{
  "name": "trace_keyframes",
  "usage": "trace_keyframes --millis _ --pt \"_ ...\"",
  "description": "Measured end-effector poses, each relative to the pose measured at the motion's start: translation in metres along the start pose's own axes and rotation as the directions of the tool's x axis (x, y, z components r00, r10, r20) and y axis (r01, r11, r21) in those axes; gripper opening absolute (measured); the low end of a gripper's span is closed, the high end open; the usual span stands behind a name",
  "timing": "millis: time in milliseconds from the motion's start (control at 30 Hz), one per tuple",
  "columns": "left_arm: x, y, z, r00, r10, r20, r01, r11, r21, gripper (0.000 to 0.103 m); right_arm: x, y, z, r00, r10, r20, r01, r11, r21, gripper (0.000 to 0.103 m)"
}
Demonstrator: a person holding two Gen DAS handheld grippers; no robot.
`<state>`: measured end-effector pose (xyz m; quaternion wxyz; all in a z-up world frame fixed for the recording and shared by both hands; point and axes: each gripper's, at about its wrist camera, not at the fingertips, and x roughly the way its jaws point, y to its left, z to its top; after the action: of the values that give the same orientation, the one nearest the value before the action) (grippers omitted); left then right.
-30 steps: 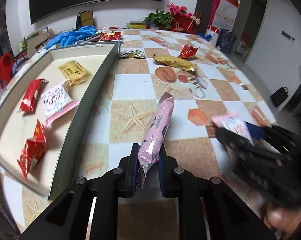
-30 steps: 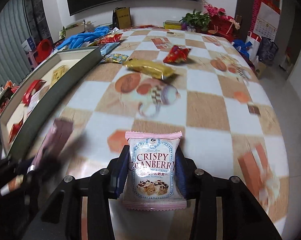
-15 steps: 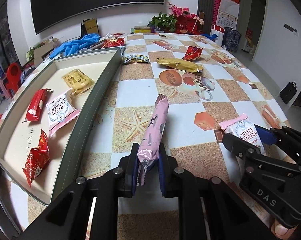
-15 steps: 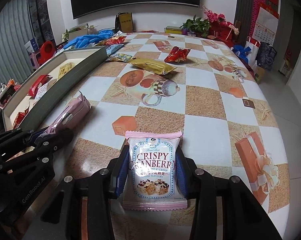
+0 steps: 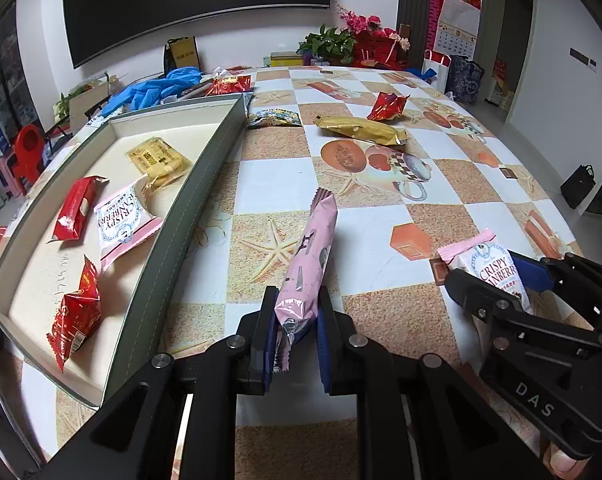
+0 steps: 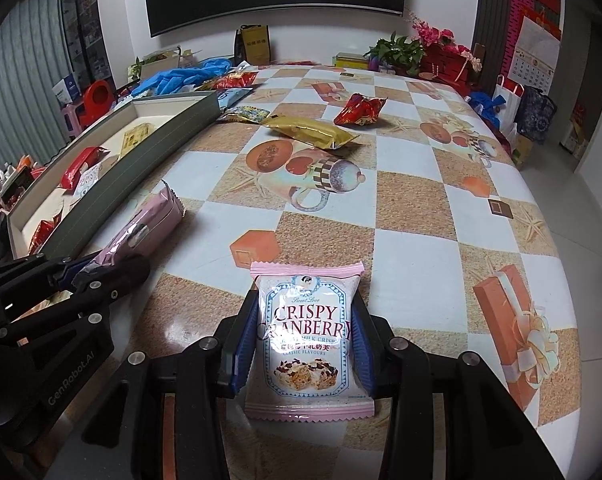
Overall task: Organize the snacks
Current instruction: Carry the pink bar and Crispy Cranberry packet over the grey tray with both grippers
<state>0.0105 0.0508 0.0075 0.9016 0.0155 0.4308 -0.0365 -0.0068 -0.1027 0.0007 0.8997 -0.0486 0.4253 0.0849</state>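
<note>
My left gripper (image 5: 295, 340) is shut on the near end of a long pink snack bar (image 5: 311, 252), held above the checkered table; it also shows in the right wrist view (image 6: 141, 228). My right gripper (image 6: 305, 344) is shut on a white and pink Crispy Cranberry packet (image 6: 307, 340), which also shows at the right of the left wrist view (image 5: 489, 268). The grey tray (image 5: 205, 172) lies to the left and holds a yellow packet (image 5: 157, 158), red packets (image 5: 75, 208) and another Crispy Cranberry packet (image 5: 121, 220).
On the far table lie a gold packet (image 5: 361, 130), a red packet (image 5: 389, 106) and a small dark packet (image 5: 275, 117). Blue gloves (image 5: 153, 90), a red bag (image 5: 229, 84) and flowers (image 5: 365, 36) sit at the back. The table edge falls off at the right.
Both grippers have risen and pulled back a little with their packets held. The right gripper, blurred a second ago, now sits still at the left gripper's right.
</note>
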Motion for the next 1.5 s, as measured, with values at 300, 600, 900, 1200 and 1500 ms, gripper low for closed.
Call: trace_keyframes --millis 300,600,900,1200,1500 --pt "-0.001 0.003 0.001 1.000 0.004 -0.017 -0.004 1.000 -0.008 0.018 -0.011 -0.003 0.005 0.999 0.041 -0.005 -0.041 0.999 0.022 0.043" --pt "-0.022 0.002 0.005 1.000 -0.029 0.003 0.029 0.999 -0.019 0.018 -0.033 -0.003 0.013 0.998 0.055 0.032 -0.055 0.998 0.028 0.043" --pt "-0.034 0.005 0.008 1.000 0.004 0.015 -0.004 1.000 -0.013 0.018 -0.039 0.006 0.020 0.996 0.083 0.042 -0.084 0.996 0.022 0.043" --pt "-0.045 0.032 0.018 0.999 0.032 0.025 -0.030 0.997 -0.073 0.018 -0.042 0.026 0.034 0.988 0.150 0.042 -0.150 0.989 0.002 0.043" --pt "-0.053 0.082 0.032 1.000 0.023 0.021 -0.019 0.978 -0.206 0.017 -0.042 0.069 0.067 0.969 0.243 0.044 -0.240 0.969 -0.054 0.043"
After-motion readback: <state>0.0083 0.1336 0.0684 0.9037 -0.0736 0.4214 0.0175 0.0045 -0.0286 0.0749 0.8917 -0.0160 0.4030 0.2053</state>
